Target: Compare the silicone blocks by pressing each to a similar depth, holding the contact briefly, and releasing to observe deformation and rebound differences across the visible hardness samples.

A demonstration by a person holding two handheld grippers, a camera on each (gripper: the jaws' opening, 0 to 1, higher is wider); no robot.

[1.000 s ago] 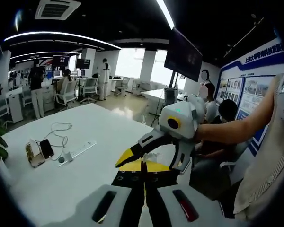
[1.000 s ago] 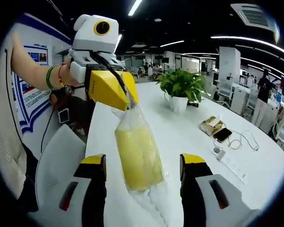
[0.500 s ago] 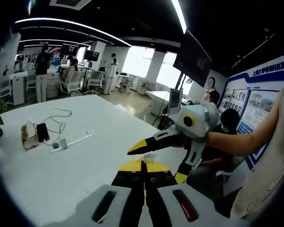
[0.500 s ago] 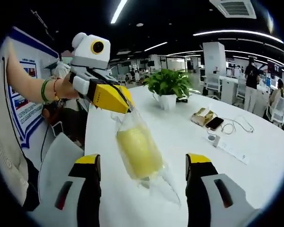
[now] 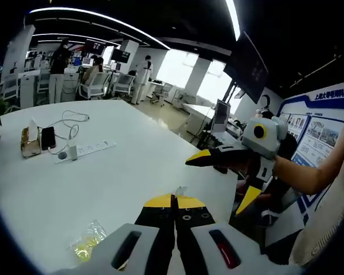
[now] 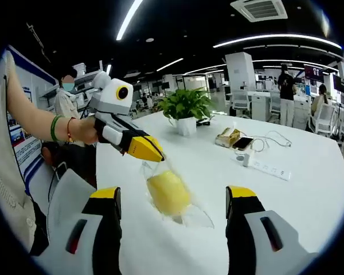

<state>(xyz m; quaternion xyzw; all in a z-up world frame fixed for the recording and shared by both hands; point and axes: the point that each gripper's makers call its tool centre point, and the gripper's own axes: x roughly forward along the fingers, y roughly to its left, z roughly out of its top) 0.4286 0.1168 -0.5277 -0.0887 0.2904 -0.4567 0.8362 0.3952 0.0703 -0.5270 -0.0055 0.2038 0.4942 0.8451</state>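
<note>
A yellow silicone block [image 6: 167, 193] sits inside a clear plastic bag [image 6: 186, 213] whose lower end touches the white table [image 6: 286, 200]. My left gripper [image 6: 155, 156] is shut on the bag's top edge; in the left gripper view its yellow tips [image 5: 174, 199] are closed with a scrap of plastic [image 5: 179, 191] poking out. My right gripper [image 6: 173, 195] is open, its jaws standing wide on either side of the bag and short of it. In the left gripper view the right gripper [image 5: 215, 184] hangs open at the right. A second small bag with something yellow [image 5: 89, 240] lies on the table.
A potted plant [image 6: 186, 106] stands at the far end of the table. A small box [image 6: 226, 137], a phone [image 6: 243, 143] and a power strip with cable [image 6: 266, 167] lie beyond the bag. The table edge [image 5: 218, 189] runs beside seated people. Office chairs and standing people fill the background.
The bag with the yellow block has gone down and away from my right jaws, and its bottom now rests on the table. The right gripper has drawn back from the left one.
</note>
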